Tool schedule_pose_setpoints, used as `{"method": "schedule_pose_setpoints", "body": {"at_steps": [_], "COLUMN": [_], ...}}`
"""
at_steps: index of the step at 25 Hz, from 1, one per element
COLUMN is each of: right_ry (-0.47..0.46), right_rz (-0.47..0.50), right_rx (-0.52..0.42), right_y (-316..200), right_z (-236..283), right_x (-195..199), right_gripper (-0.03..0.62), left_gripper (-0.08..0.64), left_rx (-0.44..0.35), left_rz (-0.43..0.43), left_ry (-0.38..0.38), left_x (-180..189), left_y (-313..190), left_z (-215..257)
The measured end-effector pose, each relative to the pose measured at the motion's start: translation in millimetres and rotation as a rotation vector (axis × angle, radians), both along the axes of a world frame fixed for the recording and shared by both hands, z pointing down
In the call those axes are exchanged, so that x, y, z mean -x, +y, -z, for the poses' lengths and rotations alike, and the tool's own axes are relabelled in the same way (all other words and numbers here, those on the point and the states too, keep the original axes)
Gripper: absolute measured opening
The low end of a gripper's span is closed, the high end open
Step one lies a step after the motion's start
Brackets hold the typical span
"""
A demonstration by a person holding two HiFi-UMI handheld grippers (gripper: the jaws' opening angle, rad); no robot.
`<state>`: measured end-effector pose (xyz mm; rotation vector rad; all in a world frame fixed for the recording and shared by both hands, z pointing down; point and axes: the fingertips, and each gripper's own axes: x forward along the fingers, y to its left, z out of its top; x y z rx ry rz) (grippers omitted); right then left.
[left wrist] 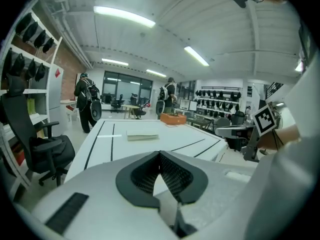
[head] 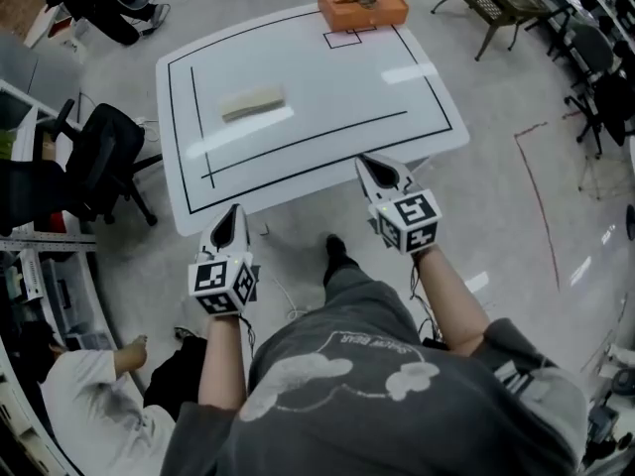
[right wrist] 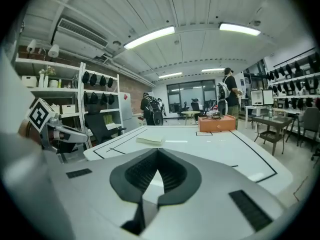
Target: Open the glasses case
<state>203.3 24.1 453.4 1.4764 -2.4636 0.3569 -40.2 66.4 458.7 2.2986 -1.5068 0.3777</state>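
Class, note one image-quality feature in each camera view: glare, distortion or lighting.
Head view: bright glare streaks lie on the white table. Left gripper view: fisheye curving, black corners, a blown-out ceiling lamp. Right gripper view: the same curving and dark corners.

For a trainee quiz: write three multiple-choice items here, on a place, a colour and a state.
1. Where on the white line-marked table is the orange rectangular box? A far edge B near edge C centre
2. What colour is the flat rectangular case? A beige B blue C black
3. The right hand-held gripper is: A open B shut, empty C shut on the case
Answers: 1 A, it sits by the farthest rim; 2 A, pale beige on white; 3 B, jaws meet, nothing between.
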Motion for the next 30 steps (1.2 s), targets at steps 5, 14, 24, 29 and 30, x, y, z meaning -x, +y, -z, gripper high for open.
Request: {"method": "schedule_pose_setpoints", "body": {"at_steps": [5, 14, 24, 29, 30], "right_ry": [0.025, 0.077, 0.190, 0.261, 0.279], "right_rz": [0.106, 0.245, 0.313, 0.339, 0.352], "right_rx": [0.027, 0.064, 0.059, 0.078, 0.086], "right_y": [-71, -160, -200, -212, -214], "right_z": [-11, -30, -43, -51, -54], "right_x": [2, 29, 76, 87, 90], "right_gripper": [0.001, 0.002, 0.006, 0.086, 0.118], "left_gripper": [0.002, 0.002, 0.002, 0.002, 0.002], "left_rx": [0.009, 0.053, 0.120, 0.177, 0.190], "left_rz": [0.055, 0.161, 0.125, 0.104, 0.094], "left_ry": [-0.033, -0.076, -0.131, -0.140, -0.145], "left_x": [-10, -1, 12, 24, 25], "left_y": [-72, -150, -203, -222, -225], "left_z": [-5, -21, -43, -62, -66]}}
